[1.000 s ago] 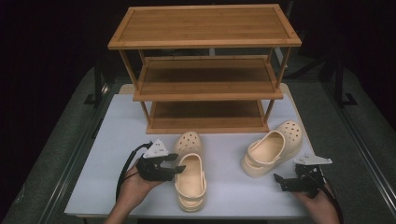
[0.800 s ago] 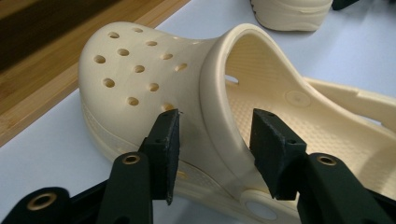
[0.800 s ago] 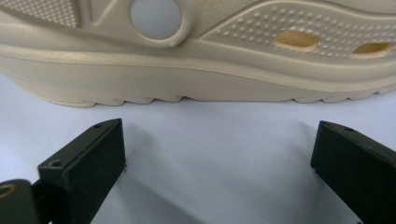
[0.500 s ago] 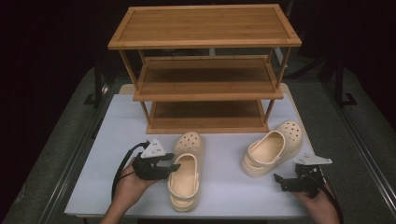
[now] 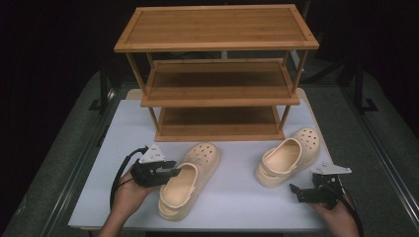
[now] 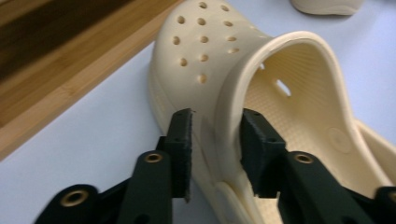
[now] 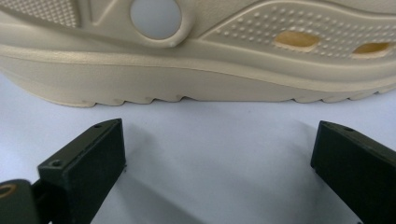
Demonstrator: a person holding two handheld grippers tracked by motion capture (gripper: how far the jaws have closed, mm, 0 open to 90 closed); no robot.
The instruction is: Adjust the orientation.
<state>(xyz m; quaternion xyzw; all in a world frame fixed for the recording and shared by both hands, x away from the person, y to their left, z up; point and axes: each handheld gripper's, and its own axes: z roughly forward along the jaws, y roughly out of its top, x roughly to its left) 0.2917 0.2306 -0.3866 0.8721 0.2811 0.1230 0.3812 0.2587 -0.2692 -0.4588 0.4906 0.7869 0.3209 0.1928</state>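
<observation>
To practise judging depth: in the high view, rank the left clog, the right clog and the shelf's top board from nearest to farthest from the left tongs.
1. Left clog: its side wall sits between the left tongs, whose jaws have just been closing.
2. Right clog: across the table, to the right.
3. Top board: highest on the shelf, at the back.

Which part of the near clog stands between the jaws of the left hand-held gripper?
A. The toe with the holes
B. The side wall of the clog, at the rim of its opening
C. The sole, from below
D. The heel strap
B. In the left gripper view the left hand-held gripper has one jaw outside and one jaw inside the near clog, astride its side wall at the rim.
</observation>
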